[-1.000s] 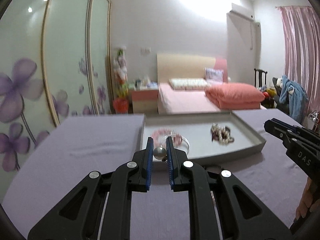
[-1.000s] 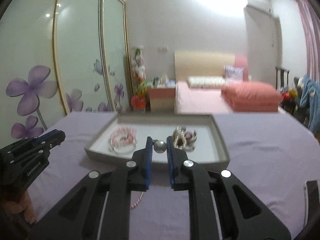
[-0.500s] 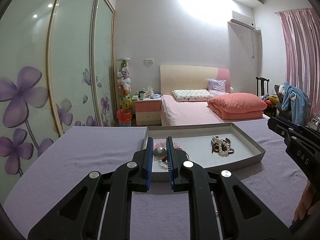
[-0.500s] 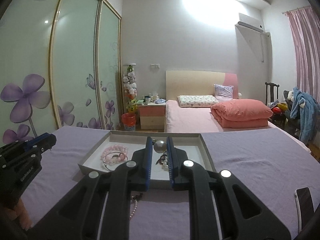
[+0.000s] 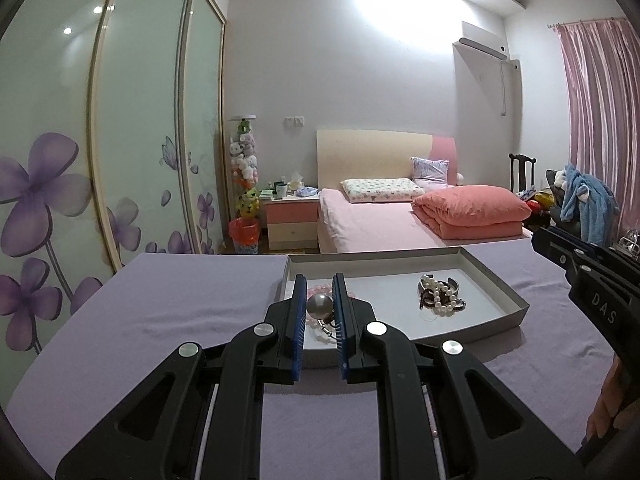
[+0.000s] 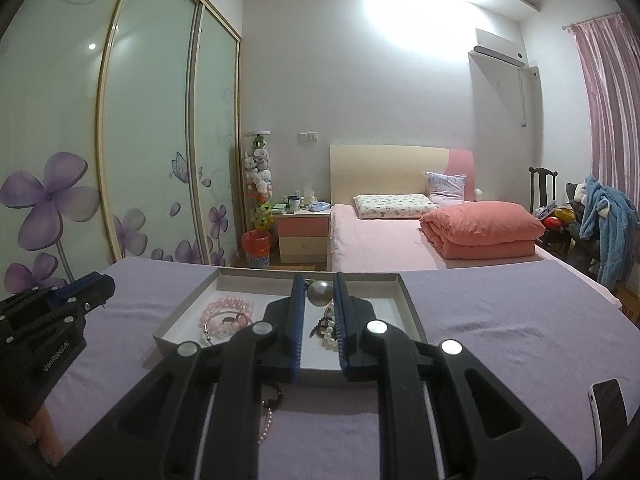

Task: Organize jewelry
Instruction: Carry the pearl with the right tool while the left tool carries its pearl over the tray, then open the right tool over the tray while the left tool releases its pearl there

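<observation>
Left tongs [image 5: 319,305]: black arms, blue pads, clenched on a round silver-grey bead [image 5: 319,305] pinched between the tips. Right tongs [image 6: 319,294]: same build, likewise clenched on a second silver-grey bead [image 6: 319,293].

A shallow grey cardboard tray [image 5: 508,290] is seen lying on the lavender-covered table [image 5: 168,304], toward its far edge. In the tray's left part a pink beaded bracelet [image 6: 226,312] is seen with a thin silver bangle [image 6: 212,326] resting against it. In the right part a tangled heap of white pearl strands and dark beads [image 5: 439,298] is noted, well apart from the pink piece.

A short pink bead chain with a dark clasp [image 6: 269,416] is seen on the cloth near the table's near edge, below the right tongs, outside the tray. A dark phone [image 6: 608,412] lies at the table's right edge.

Both tongs are held just above the tray's near wall.
</observation>
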The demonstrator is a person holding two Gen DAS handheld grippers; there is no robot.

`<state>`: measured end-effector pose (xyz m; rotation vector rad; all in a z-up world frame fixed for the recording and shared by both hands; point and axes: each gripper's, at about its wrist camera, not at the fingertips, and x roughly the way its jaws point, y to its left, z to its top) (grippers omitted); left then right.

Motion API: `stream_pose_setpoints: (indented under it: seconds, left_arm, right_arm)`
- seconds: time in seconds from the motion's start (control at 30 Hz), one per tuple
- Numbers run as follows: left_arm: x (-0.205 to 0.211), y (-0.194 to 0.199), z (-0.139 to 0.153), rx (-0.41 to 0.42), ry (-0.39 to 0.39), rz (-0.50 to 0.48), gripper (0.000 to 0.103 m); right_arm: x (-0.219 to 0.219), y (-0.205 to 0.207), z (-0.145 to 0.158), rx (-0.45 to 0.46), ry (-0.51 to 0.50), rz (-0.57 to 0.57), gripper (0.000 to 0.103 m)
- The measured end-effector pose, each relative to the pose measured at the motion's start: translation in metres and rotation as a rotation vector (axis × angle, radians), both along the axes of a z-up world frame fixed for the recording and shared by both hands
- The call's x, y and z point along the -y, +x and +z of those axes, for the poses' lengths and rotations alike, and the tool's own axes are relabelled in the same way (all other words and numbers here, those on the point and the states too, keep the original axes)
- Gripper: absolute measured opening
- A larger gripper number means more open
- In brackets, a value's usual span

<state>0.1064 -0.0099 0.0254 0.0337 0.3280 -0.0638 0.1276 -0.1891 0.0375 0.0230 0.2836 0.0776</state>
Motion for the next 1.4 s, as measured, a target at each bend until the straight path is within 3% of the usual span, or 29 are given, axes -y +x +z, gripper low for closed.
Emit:
stream_pose_setpoints:
  seconds: [0.13, 0.27, 0.77, 0.8, 0.87, 0.93, 1.17, 1.4]
  left_arm:
    - [0.003, 0.017, 0.003, 0.001, 0.002, -0.010, 0.014]
    - [0.008, 0.044, 0.000, -0.032, -0.015, -0.036, 0.014]
    - [0.026, 0.142, -0.040, -0.281, -0.093, -0.083, 0.015]
    - [0.025, 0.145, -0.041, -0.295, -0.107, -0.089, 0.016]
    - [0.016, 0.147, -0.042, -0.316, -0.145, -0.098, 0.031]
    - [0.013, 0.145, -0.040, -0.309, -0.158, -0.105, 0.039]
    - [0.000, 0.141, -0.031, -0.297, -0.169, -0.097, 0.039]
    - [-0.012, 0.118, -0.030, -0.294, -0.128, -0.073, 0.042]
  right_arm:
    - [0.002, 0.019, 0.002, -0.007, 0.010, -0.002, 0.015]
    - [0.009, 0.052, -0.003, -0.071, 0.056, 0.005, 0.015]
    - [0.025, 0.168, -0.045, -0.366, 0.179, 0.016, 0.017]
    - [0.025, 0.170, -0.046, -0.373, 0.182, 0.015, 0.022]
    - [0.027, 0.169, -0.047, -0.373, 0.184, 0.015, 0.030]
    - [0.029, 0.164, -0.048, -0.365, 0.181, 0.009, 0.032]
    - [0.034, 0.155, -0.049, -0.373, 0.199, 0.011, 0.032]
    - [0.024, 0.117, -0.050, -0.407, 0.142, 0.092, 0.032]
